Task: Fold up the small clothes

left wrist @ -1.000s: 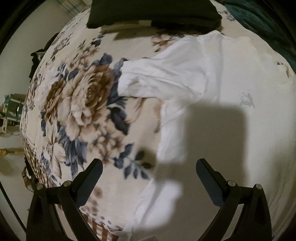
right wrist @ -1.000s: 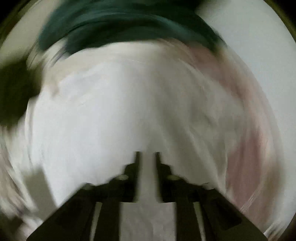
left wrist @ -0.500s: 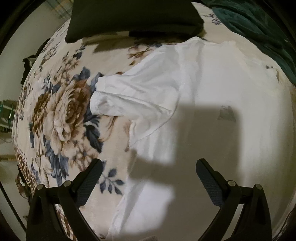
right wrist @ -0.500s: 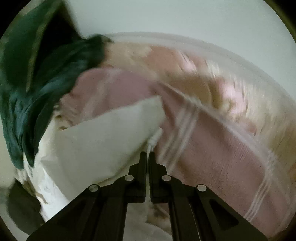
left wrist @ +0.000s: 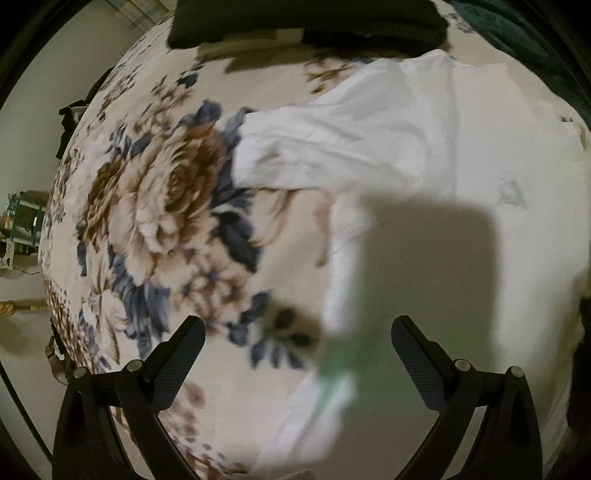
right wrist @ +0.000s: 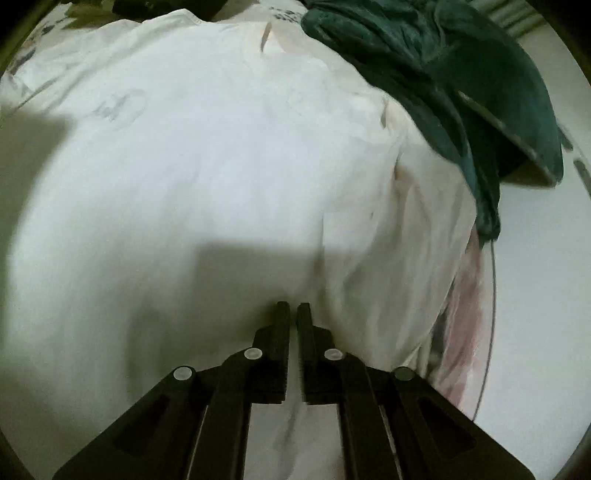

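In the left wrist view, the left gripper (left wrist: pixel 297 345) pointed steeply down, its two black fingers (left wrist: pixel 177 363) spread wide with nothing between them. Below it lay the side edge of a white shirt (left wrist: pixel 461 155), spread flat on a flowered blanket (left wrist: pixel 159 206). A block-shaped shadow (left wrist: pixel 424 266) fell across the shirt's lower part. Farther off, one short sleeve (left wrist: pixel 314 151) reached out to the left, its end resting on a large brown and blue rose in the blanket's pattern. Beyond the sleeve, a dark cushion (left wrist: pixel 306 18) sat at the far edge. Only this view showed the sleeve, the rose pattern and, at the far left past the blanket, a pale floor with a green frame (left wrist: pixel 22 221).

In the right wrist view, the right gripper (right wrist: pixel 293 308) had its fingers pressed almost together, a thin slit left between them. White cloth lay around and beneath the tips; whether a fold was pinched between them could not be told. The shirt (right wrist: pixel 221 155) filled most of this view, with a faint grey print (right wrist: pixel 114 103) toward its far left. Only here showed a heaped dark green blanket (right wrist: pixel 461 74) at the far right, touching the shirt's edge, and pink striped cloth (right wrist: pixel 469 288) just beside the shirt on the near right.
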A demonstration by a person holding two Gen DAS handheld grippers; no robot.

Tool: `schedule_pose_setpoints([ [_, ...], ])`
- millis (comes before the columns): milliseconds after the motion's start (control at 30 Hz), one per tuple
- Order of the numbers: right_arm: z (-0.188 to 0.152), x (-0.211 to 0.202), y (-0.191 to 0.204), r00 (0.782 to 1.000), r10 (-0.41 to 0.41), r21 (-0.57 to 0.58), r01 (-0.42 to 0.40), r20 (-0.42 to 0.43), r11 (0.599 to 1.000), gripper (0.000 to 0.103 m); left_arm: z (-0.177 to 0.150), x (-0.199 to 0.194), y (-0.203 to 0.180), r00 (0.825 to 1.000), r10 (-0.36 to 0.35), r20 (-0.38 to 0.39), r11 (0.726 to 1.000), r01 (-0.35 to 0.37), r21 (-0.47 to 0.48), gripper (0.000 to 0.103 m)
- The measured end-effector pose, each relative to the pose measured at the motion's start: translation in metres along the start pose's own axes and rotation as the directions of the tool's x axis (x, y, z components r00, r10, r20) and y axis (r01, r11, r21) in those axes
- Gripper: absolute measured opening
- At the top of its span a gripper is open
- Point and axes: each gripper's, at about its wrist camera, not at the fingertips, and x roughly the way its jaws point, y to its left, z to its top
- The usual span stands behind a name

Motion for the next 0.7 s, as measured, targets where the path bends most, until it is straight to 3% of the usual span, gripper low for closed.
schedule_pose_setpoints([
  [33,-0.006,-0.006,-0.003,1.000,0.030,0.037,-0.030,0.000,0.999,0.010,-0.001,0.002,0.005,1.000,0.008,-0.003,1.000,-0.008,-0.002,0.103],
  [133,-0.025,-0.012,-0.030,0.999,0.041,0.143,-0.038,-0.017,0.989,0.039,-0.002,0.008,0.016,1.000,0.019,-0.013,1.000,-0.019,-0.015,0.103],
  [200,-0.021,-0.015,-0.035,1.000,-0.002,0.145,0.001,0.006,0.989,0.040,-0.001,0.010,0.020,1.000,0.022,-0.010,1.000,-0.022,-0.020,0.103],
  [300,0.000,-0.004,-0.025,0.991,-0.128,-0.030,0.130,0.049,0.991,0.040,0.003,0.010,0.023,1.000,0.027,0.005,0.999,-0.026,-0.020,0.103],
  [400,0.024,0.019,-0.004,0.968,-0.234,-0.205,0.249,0.094,0.947,0.040,0.006,0.011,0.025,0.999,0.031,0.009,0.999,-0.030,-0.016,0.103],
  [500,0.037,0.048,0.000,0.946,-0.315,-0.269,0.322,0.073,0.908,0.040,0.009,0.011,0.029,0.999,0.039,0.020,0.999,-0.039,-0.016,0.103],
  [533,0.041,0.053,-0.004,0.946,-0.319,-0.257,0.321,0.049,0.912,0.032,0.010,0.011,0.030,0.999,0.041,0.022,0.999,-0.040,-0.019,0.103],
  [567,0.044,0.052,-0.010,0.954,-0.298,-0.216,0.297,0.030,0.930,0.008,0.010,0.011,0.033,0.999,0.041,0.023,0.999,-0.041,-0.023,0.103],
  [633,0.049,0.044,-0.013,0.960,-0.281,-0.133,0.280,0.009,0.951,0.008,0.011,0.012,0.037,0.999,0.043,0.020,0.998,-0.043,-0.035,0.103],
  [700,0.046,0.036,-0.017,0.954,-0.295,-0.110,0.299,0.049,0.948,0.007,0.010,0.014,0.042,0.999,0.046,0.018,0.998,-0.045,-0.044,0.103],
])
